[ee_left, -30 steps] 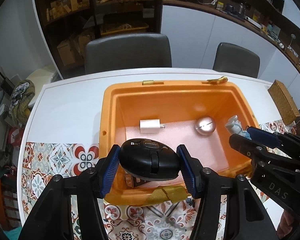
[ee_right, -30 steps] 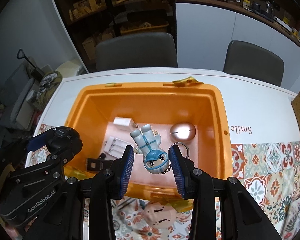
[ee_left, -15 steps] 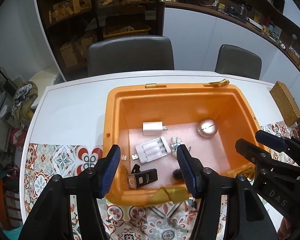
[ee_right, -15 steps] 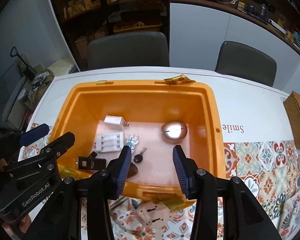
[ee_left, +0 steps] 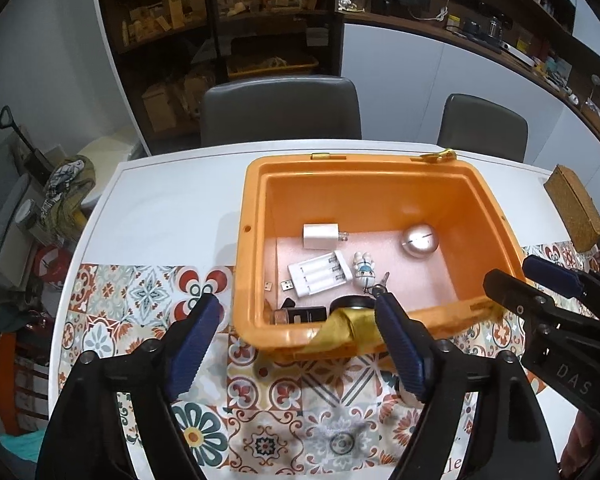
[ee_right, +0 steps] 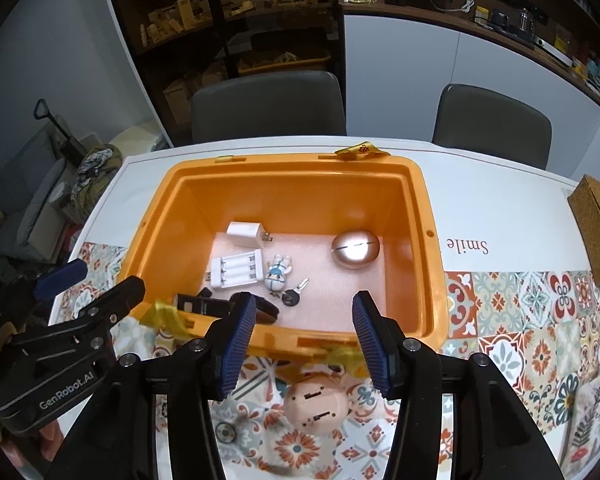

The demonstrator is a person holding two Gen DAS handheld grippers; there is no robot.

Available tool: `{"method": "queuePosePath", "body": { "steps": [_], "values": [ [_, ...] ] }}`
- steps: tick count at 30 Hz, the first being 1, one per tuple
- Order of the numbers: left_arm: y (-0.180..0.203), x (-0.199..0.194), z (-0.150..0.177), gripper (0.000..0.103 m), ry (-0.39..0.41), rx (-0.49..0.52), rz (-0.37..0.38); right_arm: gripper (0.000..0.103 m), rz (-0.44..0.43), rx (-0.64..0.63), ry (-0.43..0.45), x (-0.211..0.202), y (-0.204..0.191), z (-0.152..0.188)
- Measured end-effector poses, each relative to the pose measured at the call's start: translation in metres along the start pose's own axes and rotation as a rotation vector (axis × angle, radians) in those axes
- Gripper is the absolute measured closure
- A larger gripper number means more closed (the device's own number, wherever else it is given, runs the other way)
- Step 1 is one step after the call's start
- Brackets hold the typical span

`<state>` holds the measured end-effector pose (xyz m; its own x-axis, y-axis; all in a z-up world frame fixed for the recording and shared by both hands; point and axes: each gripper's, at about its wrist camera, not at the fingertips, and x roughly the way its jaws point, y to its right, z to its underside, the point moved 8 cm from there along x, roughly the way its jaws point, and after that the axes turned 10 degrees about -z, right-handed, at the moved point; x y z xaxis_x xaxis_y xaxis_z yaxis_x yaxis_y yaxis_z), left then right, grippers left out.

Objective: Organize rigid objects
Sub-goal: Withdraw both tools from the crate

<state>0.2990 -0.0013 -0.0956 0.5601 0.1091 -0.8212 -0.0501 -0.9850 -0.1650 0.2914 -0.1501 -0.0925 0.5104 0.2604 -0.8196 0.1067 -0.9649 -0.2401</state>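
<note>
Both our claws hang wide and empty at the near rim of the bin [ee_right: 432, 256]: left gripper [ee_left: 296, 344], right gripper [ee_right: 304, 336]. The bin holds the charger [ee_right: 244, 234], battery case [ee_right: 238, 270], figure [ee_right: 278, 276], silver mouse [ee_right: 355, 249] and black mouse [ee_right: 266, 310]. A peach piece [ee_right: 314, 402] lies on the mat at 6 o'clock, just below the right claw. Reaching for it, we judge the fingers could clip the bin's rim or its loose yellow tape [ee_right: 168, 314], and the rounded piece may skid from the pads.
</note>
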Motion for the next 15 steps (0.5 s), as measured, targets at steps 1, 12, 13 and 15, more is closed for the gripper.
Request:
{"method": "queuePosePath", "body": {
  "steps": [1, 12, 13, 15],
  "values": [
    [0.000, -0.002, 0.001, 0.021, 0.004, 0.001, -0.006, 0.051, 0.001, -0.002, 0.004, -0.002, 0.000, 0.002],
    [-0.007, -0.023, 0.017, 0.007, 0.029, -0.035, -0.010, 0.042, -0.010, -0.008, 0.062, -0.028, -0.004, 0.018],
    [-0.009, -0.024, 0.020, 0.006, 0.028, -0.040, -0.017, 0.041, -0.008, -0.008, 0.066, -0.031, -0.003, 0.019],
    [-0.010, -0.024, 0.025, 0.006, 0.025, -0.046, -0.023, 0.038, -0.005, -0.009, 0.075, -0.034, -0.003, 0.023]
  ]
}}
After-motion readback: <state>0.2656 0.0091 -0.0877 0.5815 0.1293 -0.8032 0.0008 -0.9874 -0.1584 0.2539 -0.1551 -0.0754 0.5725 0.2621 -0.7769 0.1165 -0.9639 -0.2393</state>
